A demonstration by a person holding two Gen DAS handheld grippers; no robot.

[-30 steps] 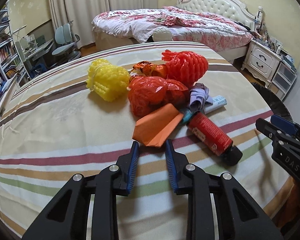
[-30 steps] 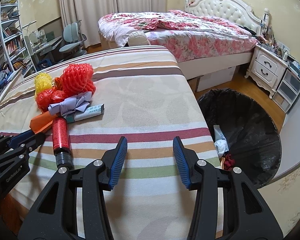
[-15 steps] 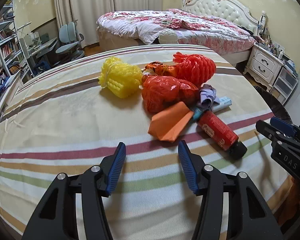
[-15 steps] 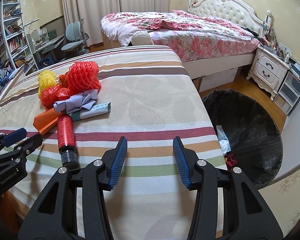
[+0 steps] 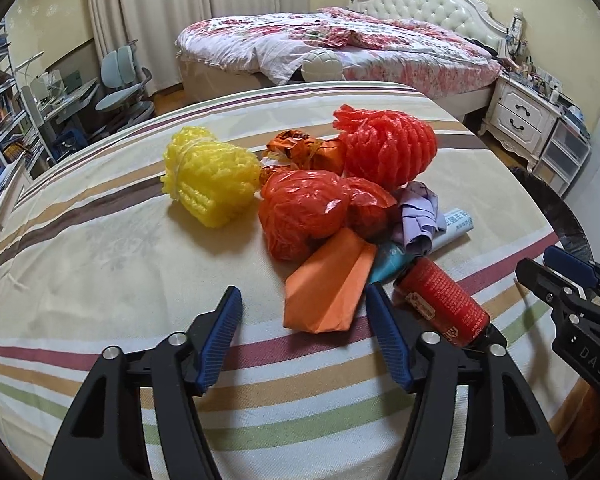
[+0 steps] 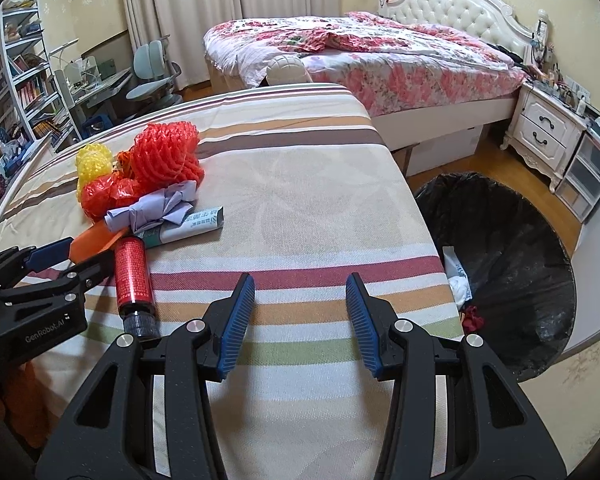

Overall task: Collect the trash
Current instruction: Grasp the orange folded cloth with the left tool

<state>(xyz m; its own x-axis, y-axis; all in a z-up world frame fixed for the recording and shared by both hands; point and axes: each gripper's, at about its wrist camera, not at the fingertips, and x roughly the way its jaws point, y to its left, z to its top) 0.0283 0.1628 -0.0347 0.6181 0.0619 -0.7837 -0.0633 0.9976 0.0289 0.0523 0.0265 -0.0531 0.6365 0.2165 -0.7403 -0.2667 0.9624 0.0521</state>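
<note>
We saw both views evenly and softly lit, fairly bright, with daylight filtering through the pale curtains (image 6: 204,20) at the back. Shadows were faint and diffuse; a soft one lay on the striped counter (image 5: 100,248) beside the yellow foam net (image 5: 210,178). The red plastic bag (image 5: 304,210) carried small white glints. Focus was sharp across both pictures, without motion blur. Fisheye distortion bent the counter edge and the bed (image 6: 380,52) into curves, and dark vignetting filled the corners of each picture.
</note>
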